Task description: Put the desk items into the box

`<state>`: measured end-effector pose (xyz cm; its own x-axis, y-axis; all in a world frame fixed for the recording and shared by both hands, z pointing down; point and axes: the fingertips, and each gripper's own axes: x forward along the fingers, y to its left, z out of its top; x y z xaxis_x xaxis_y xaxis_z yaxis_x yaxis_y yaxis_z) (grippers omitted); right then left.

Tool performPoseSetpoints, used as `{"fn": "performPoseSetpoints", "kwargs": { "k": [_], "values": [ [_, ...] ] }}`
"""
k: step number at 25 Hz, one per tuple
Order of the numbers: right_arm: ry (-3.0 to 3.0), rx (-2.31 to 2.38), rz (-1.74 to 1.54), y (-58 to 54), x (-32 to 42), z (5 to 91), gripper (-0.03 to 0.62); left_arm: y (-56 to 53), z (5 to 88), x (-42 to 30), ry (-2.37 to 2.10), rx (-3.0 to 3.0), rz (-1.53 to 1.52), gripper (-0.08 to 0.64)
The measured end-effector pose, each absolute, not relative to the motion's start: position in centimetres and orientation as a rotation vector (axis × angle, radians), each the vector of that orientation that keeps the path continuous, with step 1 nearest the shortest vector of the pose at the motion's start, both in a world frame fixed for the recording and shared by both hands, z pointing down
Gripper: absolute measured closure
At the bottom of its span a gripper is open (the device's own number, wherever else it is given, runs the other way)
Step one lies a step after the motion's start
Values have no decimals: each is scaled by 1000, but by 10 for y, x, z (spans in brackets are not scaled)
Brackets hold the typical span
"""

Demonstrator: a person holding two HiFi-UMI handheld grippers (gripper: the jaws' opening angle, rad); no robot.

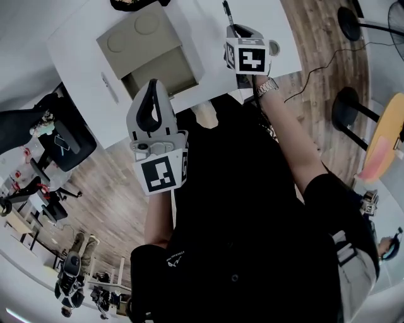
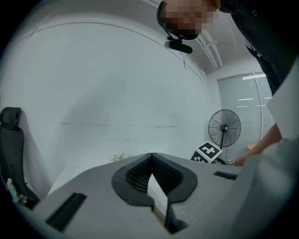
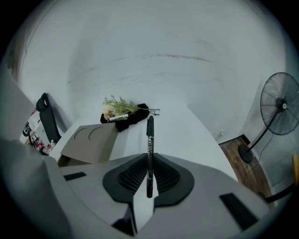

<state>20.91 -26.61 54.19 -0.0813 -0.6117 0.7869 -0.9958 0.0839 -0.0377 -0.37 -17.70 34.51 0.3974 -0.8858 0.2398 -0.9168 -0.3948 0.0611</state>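
My right gripper (image 1: pixel 238 30) is held over the white desk (image 1: pixel 208 25) and is shut on a black marker pen (image 3: pixel 150 140), which sticks out past its jaws. In the head view the pen (image 1: pixel 226 11) points to the far side of the desk. An open cardboard box (image 1: pixel 151 53) stands on the desk to the left of it; the box (image 3: pixel 88 140) shows its flap with two round marks. My left gripper (image 1: pixel 153 91) hangs near the box's near side, raised and tilted up toward the wall. In the left gripper view its jaws (image 2: pixel 151 158) are shut with nothing between them.
A black cloth with flowers and a white pen (image 3: pixel 124 114) lies at the desk's far end. A standing fan (image 3: pixel 279 106) is on the wooden floor to the right. A black chair (image 1: pixel 60 135) stands left of the desk. The person's black torso fills the head view's lower half.
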Motion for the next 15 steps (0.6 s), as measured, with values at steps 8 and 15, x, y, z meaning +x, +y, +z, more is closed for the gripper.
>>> {"fn": "performPoseSetpoints", "kwargs": {
  "k": [8, 15],
  "values": [
    [-1815, 1755, 735, -250, 203, 473, 552, -161, 329, -26, -1564, 2535, 206, 552],
    [-1886, 1861, 658, -228, 187, 412, 552, -142, 320, -37, -1501, 2591, 181, 552]
  ]
}}
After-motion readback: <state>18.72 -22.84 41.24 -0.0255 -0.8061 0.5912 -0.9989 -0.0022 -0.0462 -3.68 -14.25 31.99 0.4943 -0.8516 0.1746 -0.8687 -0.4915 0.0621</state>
